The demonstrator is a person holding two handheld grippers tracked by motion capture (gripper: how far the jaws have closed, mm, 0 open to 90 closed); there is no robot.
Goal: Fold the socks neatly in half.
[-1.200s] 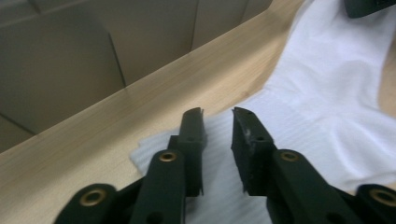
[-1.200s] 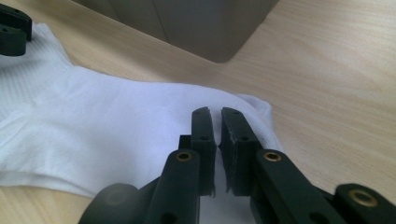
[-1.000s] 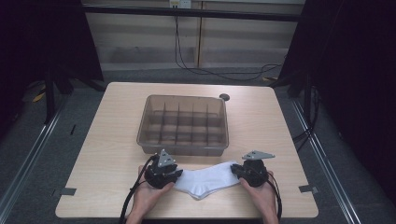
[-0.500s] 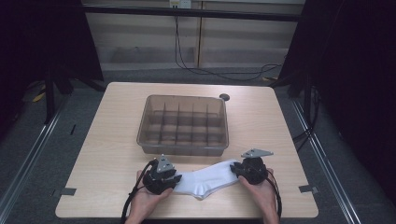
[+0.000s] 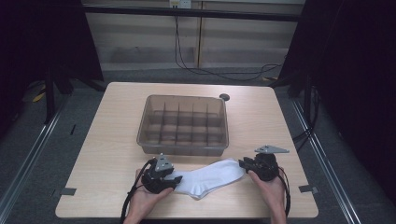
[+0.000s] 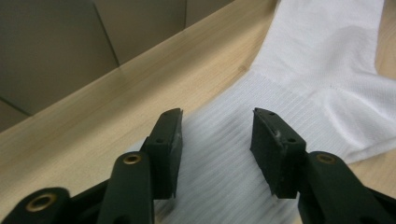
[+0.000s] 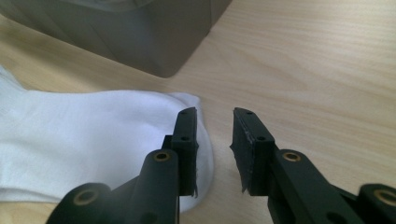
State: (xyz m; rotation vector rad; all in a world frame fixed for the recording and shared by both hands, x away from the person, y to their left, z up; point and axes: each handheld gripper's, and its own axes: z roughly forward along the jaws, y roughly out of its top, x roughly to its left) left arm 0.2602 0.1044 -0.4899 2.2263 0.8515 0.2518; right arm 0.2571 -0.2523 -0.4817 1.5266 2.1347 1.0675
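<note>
A white sock (image 5: 210, 177) lies flat near the table's front edge, in front of the bin. My left gripper (image 5: 175, 179) is at its left end. In the left gripper view that gripper (image 6: 217, 114) is open, its jaws standing apart just above the ribbed cuff of the sock (image 6: 322, 56). My right gripper (image 5: 243, 164) is at the sock's right end. In the right gripper view it (image 7: 215, 112) is open too, one jaw over the rounded toe of the sock (image 7: 84, 121) and the other over bare wood.
A translucent grey bin (image 5: 182, 123) with several small compartments stands in the middle of the wooden table (image 5: 107, 140), just behind the sock; its corner (image 7: 140, 37) is close to my right gripper. A small dark round thing (image 5: 224, 97) lies behind the bin.
My left gripper has slid a little toward the front edge. My right gripper has barely shifted. The sock lies in about the same spot.
</note>
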